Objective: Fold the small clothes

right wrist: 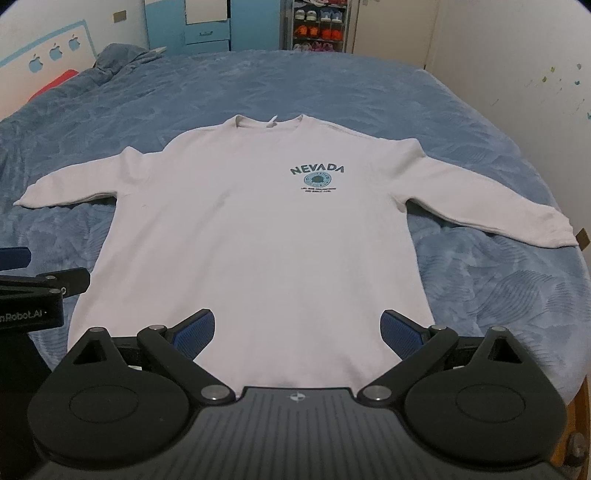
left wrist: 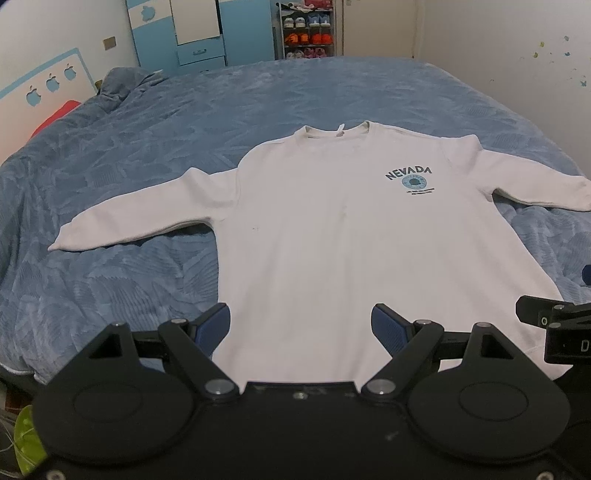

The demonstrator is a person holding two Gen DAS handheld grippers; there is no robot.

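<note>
Blue bedspread point(left wrist: 110, 155) carries everything: nearest, the left claw point(left wrist: 301, 325) and right claw point(right wrist: 297, 330) hover with fingers spread apart over the hem of a white sweatshirt point(right wrist: 258, 229) lying flat, sleeves out, before a far shoe rack point(left wrist: 306, 31).

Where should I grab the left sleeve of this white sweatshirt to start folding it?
Probably at the cuff of the left sleeve, coming from the outer left side with the open left gripper. The sleeve lies flat and stretched away from the white sweatshirt body on the blue bedspread, so its free end lifts easiest and swings inward.
</note>
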